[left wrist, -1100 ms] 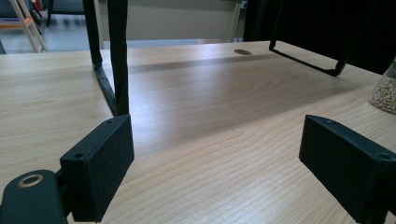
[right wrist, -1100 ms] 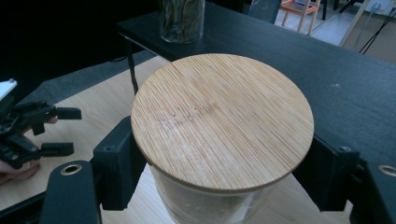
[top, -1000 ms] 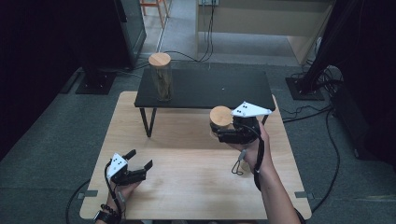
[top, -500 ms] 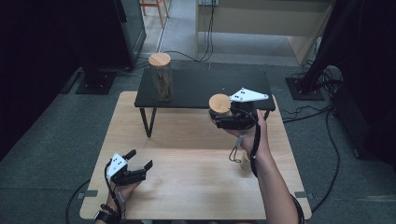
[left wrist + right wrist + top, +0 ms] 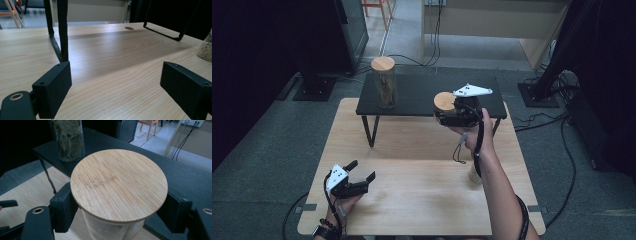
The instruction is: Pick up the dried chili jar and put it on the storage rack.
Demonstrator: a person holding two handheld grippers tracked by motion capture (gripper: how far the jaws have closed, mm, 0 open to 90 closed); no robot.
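Note:
My right gripper (image 5: 442, 115) is shut on a clear glass jar with a round bamboo lid (image 5: 444, 101), holding it in the air at the front edge of the low black shelf (image 5: 422, 92). In the right gripper view both black jaws press the glass just under the lid (image 5: 118, 185). A second jar (image 5: 383, 82), packed with dried leaves and capped in wood, stands upright at the left end of the shelf, also seen as the leaf jar (image 5: 68, 140). Near the table's front left corner, my left gripper (image 5: 363, 170) rests open with nothing between its jaws (image 5: 115, 92).
The light wooden table (image 5: 412, 200) carries the black shelf on thin metal legs (image 5: 62, 30). A jar of pale grains (image 5: 474, 175) stands on the table beside the right forearm, at the right edge as the grain jar (image 5: 206, 48). Cables lie on the floor beyond.
The right gripper has carried the lidded jar away from the person and slightly up, from over the table to the shelf's front edge. The left gripper has stayed still.

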